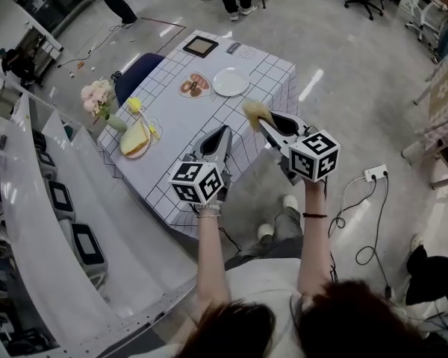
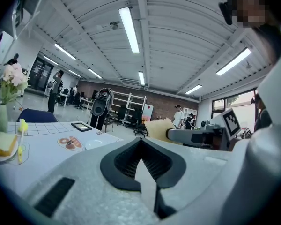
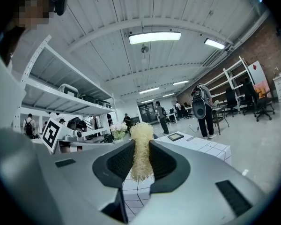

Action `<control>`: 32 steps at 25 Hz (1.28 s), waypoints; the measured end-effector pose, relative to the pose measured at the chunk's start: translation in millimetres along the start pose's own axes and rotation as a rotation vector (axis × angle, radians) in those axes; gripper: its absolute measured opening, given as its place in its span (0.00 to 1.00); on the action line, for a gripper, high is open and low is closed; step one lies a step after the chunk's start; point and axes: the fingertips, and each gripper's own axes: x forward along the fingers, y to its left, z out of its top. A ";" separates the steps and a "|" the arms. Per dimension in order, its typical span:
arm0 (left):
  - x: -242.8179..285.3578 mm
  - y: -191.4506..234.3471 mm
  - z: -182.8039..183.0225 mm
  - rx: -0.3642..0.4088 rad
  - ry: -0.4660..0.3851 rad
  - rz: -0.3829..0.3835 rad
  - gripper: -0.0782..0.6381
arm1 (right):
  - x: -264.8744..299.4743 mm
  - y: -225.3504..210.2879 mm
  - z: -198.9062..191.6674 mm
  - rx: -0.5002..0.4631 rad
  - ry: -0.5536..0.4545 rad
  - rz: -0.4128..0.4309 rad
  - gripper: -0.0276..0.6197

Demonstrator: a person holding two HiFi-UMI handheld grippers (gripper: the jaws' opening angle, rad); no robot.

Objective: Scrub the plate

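Observation:
A white plate [image 1: 231, 81] lies empty on the far part of the checked table [image 1: 263, 65], and it also shows small in the left gripper view [image 2: 94, 144]. My right gripper [image 1: 263, 123] is shut on a pale yellow fibrous scrubber [image 1: 255, 111], held in the air above the table's near right corner, well short of the plate. The right gripper view shows the scrubber [image 3: 142, 149] pinched upright between the jaws. Beside it my left gripper [image 1: 225, 131] hovers over the table's near edge, shut with nothing in it [image 2: 141, 143].
A second plate with brown pieces [image 1: 195, 86] lies left of the white one. A framed tablet [image 1: 200, 46] lies at the far edge. A flower vase [image 1: 97, 99] and a glass dish with a yellow sponge [image 1: 137, 139] stand at the left. People stand beyond the table.

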 end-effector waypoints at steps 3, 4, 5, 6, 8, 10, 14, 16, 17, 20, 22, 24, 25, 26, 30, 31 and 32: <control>7.2 5.9 1.7 -0.011 -0.002 0.014 0.12 | 5.7 -9.3 2.0 0.004 0.005 0.004 0.17; 10.0 7.9 3.0 -0.015 -0.005 0.020 0.12 | 8.5 -11.6 3.3 0.002 0.009 0.009 0.17; 13.2 9.0 4.0 -0.018 -0.006 0.024 0.12 | 11.3 -14.1 5.0 -0.001 0.013 0.015 0.17; 17.0 9.3 4.7 -0.020 -0.006 0.025 0.12 | 14.0 -17.0 6.8 -0.004 0.017 0.020 0.17; 25.8 11.3 5.6 -0.020 -0.005 0.030 0.12 | 20.9 -23.9 9.8 -0.008 0.024 0.032 0.17; 34.6 16.1 6.7 -0.025 -0.005 0.039 0.12 | 29.4 -31.1 10.9 -0.008 0.033 0.046 0.17; 50.8 28.3 12.0 -0.043 -0.018 0.074 0.12 | 46.4 -46.2 16.0 -0.020 0.057 0.080 0.17; 59.9 35.1 15.4 -0.050 -0.024 0.096 0.12 | 55.0 -54.9 20.6 -0.027 0.068 0.096 0.17; 64.6 38.1 17.1 -0.053 -0.027 0.107 0.12 | 59.0 -59.4 22.9 -0.030 0.073 0.104 0.17; 79.2 44.3 20.8 -0.059 -0.034 0.128 0.12 | 70.2 -72.3 28.6 -0.037 0.081 0.127 0.17; 88.3 47.8 23.1 -0.059 -0.037 0.140 0.12 | 77.7 -80.6 32.1 -0.041 0.085 0.142 0.17; 95.6 51.9 24.2 -0.062 -0.039 0.156 0.12 | 85.3 -88.5 35.1 -0.043 0.090 0.158 0.17; 98.6 53.8 24.4 -0.065 -0.039 0.165 0.12 | 88.7 -92.2 36.4 -0.045 0.094 0.164 0.17; 101.3 55.6 24.6 -0.068 -0.040 0.174 0.12 | 91.7 -95.5 37.6 -0.046 0.097 0.171 0.17; 110.2 62.1 26.1 -0.083 -0.051 0.214 0.12 | 101.4 -105.1 41.1 -0.055 0.108 0.207 0.17; 112.4 63.4 26.2 -0.086 -0.053 0.224 0.12 | 104.0 -107.2 40.7 -0.056 0.112 0.217 0.17; 114.7 64.3 25.8 -0.089 -0.053 0.234 0.12 | 106.2 -109.5 39.8 -0.055 0.117 0.226 0.17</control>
